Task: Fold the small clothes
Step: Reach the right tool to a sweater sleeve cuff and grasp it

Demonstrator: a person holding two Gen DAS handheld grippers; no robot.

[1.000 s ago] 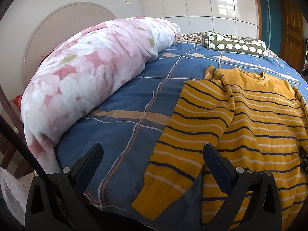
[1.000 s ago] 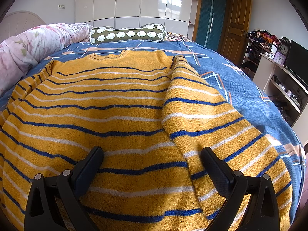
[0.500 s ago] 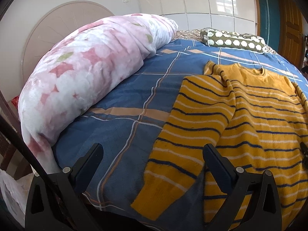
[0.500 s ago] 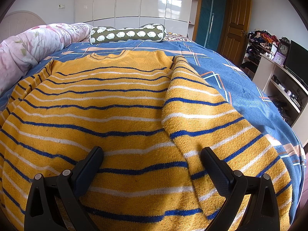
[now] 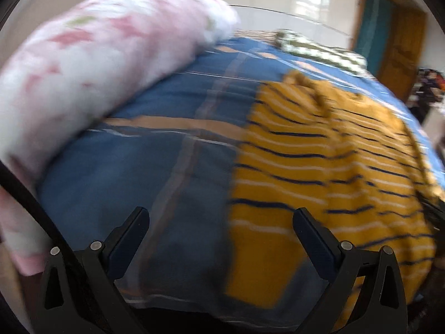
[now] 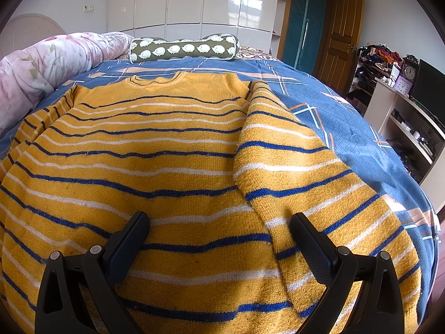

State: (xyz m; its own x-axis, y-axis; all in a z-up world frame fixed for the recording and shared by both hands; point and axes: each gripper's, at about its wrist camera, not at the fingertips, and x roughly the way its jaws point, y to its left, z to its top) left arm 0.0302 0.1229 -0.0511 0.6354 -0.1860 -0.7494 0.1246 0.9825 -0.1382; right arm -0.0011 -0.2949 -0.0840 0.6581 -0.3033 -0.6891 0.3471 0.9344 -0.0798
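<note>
Fingers of both grippers spread over the striped sweater on a blue bedspread beside white wardrobes.

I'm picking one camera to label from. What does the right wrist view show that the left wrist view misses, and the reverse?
Only the right wrist view: the right tool, open over the sweater's body, the folded-in right sleeve, a clock and shelves.

Only the left wrist view: the left tool, open, and bare sheet beside the left sleeve. It is blurred.

Both: sweater, pink quilt, bolster, door.
</note>
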